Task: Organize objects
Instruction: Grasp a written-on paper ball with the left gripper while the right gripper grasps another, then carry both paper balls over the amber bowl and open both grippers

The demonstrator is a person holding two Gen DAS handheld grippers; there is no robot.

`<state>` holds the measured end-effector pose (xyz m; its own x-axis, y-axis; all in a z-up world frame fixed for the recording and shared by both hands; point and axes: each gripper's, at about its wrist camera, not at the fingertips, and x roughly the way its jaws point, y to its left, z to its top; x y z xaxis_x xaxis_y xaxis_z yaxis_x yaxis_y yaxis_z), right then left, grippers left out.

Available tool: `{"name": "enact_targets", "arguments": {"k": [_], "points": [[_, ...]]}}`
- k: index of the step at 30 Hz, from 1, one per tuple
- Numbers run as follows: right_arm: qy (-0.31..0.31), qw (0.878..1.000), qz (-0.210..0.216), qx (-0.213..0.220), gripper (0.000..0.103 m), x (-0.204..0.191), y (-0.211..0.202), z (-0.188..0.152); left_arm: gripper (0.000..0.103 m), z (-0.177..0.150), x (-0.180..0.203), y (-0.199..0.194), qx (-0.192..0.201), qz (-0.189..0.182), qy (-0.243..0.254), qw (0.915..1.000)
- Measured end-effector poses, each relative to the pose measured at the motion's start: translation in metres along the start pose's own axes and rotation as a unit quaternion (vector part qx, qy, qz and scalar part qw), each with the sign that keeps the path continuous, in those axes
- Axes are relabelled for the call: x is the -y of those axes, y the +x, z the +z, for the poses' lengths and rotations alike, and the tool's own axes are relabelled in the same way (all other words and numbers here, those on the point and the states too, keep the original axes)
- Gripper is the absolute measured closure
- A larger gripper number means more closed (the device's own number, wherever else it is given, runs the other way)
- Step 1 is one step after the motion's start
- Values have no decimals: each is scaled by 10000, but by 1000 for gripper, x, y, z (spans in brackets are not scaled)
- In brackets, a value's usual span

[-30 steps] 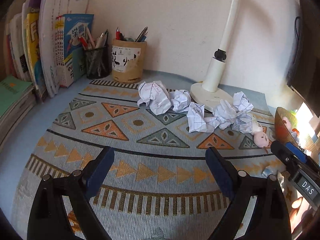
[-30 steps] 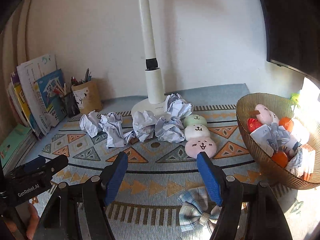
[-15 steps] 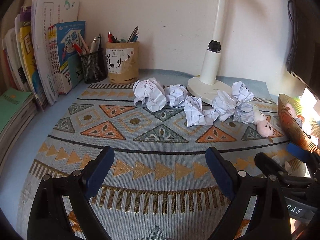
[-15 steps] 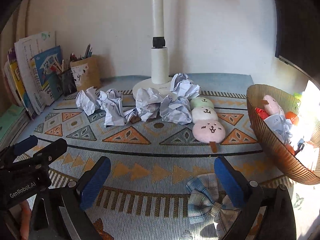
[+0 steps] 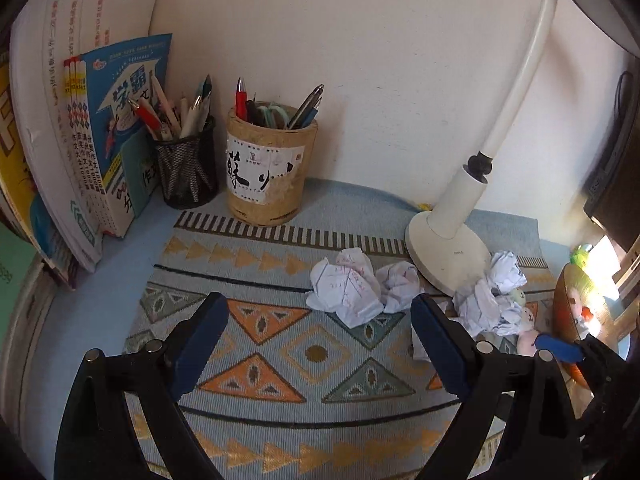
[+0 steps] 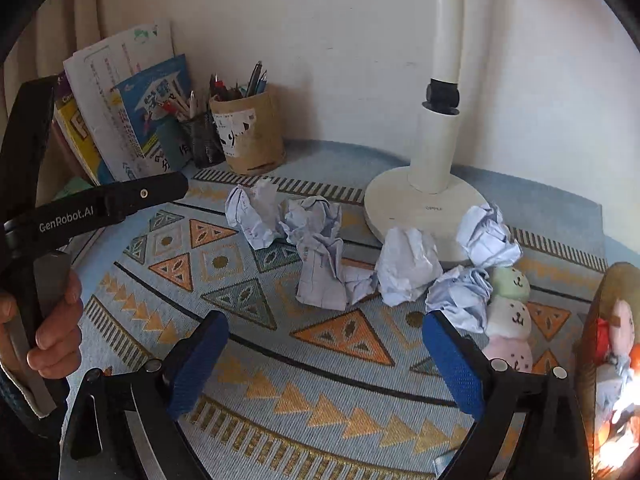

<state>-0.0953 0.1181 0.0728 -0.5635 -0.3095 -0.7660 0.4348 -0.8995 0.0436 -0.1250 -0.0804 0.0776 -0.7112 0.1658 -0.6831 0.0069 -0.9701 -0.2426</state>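
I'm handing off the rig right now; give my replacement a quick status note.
Left gripper: jaws open, empty, above the mat.
Right gripper: jaws open, empty.
Crumpled paper balls lie loose on the mat by the lamp base; plush skewer lies right of them.
Basket at far right already holds toys.
Left to do: papers and plush not yet picked up.

Daylight enters hard from the right edge, blown out to glare over the basket (image 6: 600, 320). Elsewhere soft, even light. Strong fisheye bending, dark vignetted corners.
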Motion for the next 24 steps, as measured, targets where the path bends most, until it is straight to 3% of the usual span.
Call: {"name": "enact_targets", "arguments": {"k": [5,9,12,15,17,19,20,21,22,24], "points": [[-52,9983,475,-342,7,0,42,50,11,18,-5,53,-519,-658,-363,9958],[-445,9954,280,-807,32,-8,80,70,12,18,-5,85,-900,-879,-437,9911],[-491,9947,128,-896,34,-7,101,74,12,13,-12,97,-963,-1093,-600,9875],[-162,9947,422,-923,34,2,118,76,16,10,-16,104,-1007,-1189,-669,9855],[104,9943,586,-884,34,9,125,77,25,9,-16,108,-1039,-1209,-638,9852],[127,9944,489,-930,49,8,130,75,34,7,-13,113,-1109,-1216,-608,9845],[67,9947,414,-939,54,6,131,74,43,6,-12,115,-1126,-1207,-569,9846],[30,9953,377,-893,56,4,129,73,44,5,-11,115,-1116,-1246,-536,9845],[38,9961,382,-797,59,3,125,72,55,5,-9,114,-1077,-1283,-523,9845],[76,9969,471,-629,61,4,115,71,56,7,-6,106,-967,-1231,-472,9866]]}}
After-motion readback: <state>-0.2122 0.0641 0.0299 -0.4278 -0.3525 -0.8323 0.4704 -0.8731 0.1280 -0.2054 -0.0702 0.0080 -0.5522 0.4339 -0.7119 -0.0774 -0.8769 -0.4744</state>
